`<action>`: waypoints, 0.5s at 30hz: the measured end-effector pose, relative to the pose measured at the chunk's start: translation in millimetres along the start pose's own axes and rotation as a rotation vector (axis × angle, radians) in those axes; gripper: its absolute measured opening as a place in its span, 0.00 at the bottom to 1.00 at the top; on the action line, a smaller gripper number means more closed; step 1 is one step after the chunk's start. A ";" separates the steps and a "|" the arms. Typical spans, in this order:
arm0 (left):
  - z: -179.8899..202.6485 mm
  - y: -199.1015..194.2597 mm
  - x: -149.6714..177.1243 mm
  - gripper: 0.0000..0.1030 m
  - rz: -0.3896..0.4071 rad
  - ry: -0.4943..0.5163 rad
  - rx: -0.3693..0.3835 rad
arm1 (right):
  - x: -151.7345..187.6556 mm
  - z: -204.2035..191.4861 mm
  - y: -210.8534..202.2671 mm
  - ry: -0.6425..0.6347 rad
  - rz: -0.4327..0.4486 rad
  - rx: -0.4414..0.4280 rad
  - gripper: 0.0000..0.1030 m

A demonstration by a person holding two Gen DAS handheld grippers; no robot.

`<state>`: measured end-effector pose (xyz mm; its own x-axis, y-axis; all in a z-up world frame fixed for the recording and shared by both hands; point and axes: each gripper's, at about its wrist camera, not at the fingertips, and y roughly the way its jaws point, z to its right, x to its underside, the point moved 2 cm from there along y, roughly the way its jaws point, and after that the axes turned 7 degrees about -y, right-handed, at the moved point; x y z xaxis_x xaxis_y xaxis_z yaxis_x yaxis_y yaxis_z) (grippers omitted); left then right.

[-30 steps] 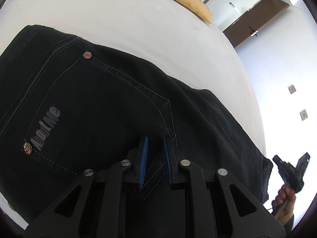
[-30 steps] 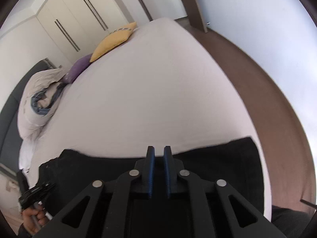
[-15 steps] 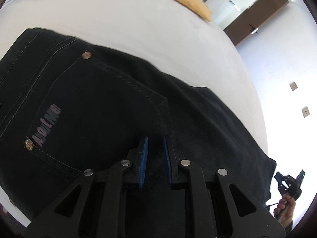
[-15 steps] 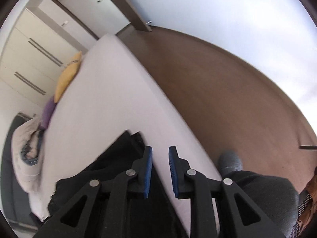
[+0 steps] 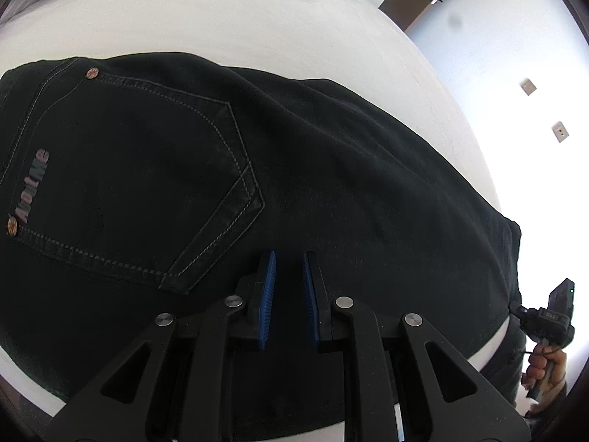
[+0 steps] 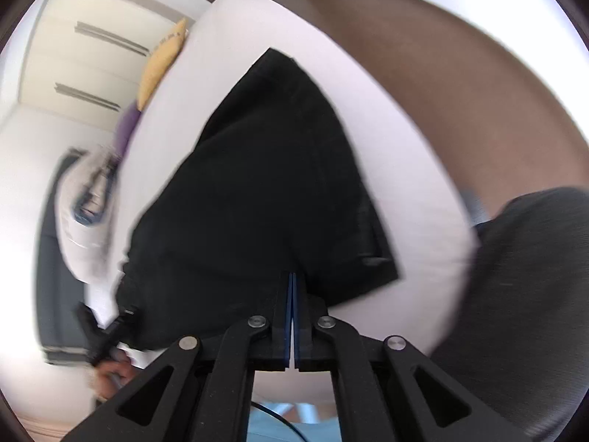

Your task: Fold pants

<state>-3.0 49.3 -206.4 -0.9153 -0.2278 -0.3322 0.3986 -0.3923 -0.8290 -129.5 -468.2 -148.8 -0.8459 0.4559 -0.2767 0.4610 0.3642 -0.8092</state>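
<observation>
Left gripper point(image 5: 288, 294): blue pads point(image 5: 268, 294) parted, a clear gap between them, nothing pinched; it hovers over the black pants point(image 5: 331, 191), just past the tip of the back pocket point(image 5: 140, 169). Right gripper point(image 6: 291, 316): blue pads pressed together with no gap, tips at the near edge of the pants point(image 6: 265, 184); cannot tell whether any cloth is caught between them, view is motion-blurred.

Pants lie flat on the white bed point(image 5: 228, 25), back side up, along the bed's near edge, with one end reaching toward its corner. Pocket has grey stitching, copper rivets point(image 5: 92, 72) at its corners and a lettered patch point(image 5: 32, 186) at its left side.

In the left view the right gripper point(image 5: 552, 320) shows at the far right, held in the person's hand point(image 5: 545, 364), off the bed's edge beside the pants' end.

Yellow pillow point(image 6: 160, 62) and purple pillow point(image 6: 127, 129) sit at the bed's far end, near the wardrobe point(image 6: 84, 55). Brown floor point(image 6: 460, 73) runs along the bed's right edge. The person's grey-clad leg point(image 6: 533, 294) is at the bed's near corner.
</observation>
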 end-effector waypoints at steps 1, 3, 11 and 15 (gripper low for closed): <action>-1.2 -1.3 1.2 0.15 -0.005 0.003 0.000 | 3.7 3.9 -7.0 -0.008 -0.011 0.069 0.00; 1.3 -4.6 4.3 0.14 -0.008 0.019 -0.017 | 4.3 11.3 -14.1 0.016 -0.035 0.158 0.02; 57.3 -30.0 -0.7 0.15 0.062 0.080 0.076 | -13.6 -77.9 -32.8 -0.140 0.098 -0.155 0.48; 79.4 3.3 -3.6 0.15 0.002 0.049 0.116 | -14.6 -148.1 30.7 -0.318 -0.009 -0.222 0.48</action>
<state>6.2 -22.0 -172.3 -0.9151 -0.1856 -0.3580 0.4019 -0.4928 -0.7717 -63.3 -343.5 -92.9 -0.8749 0.1904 -0.4454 0.4709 0.5498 -0.6899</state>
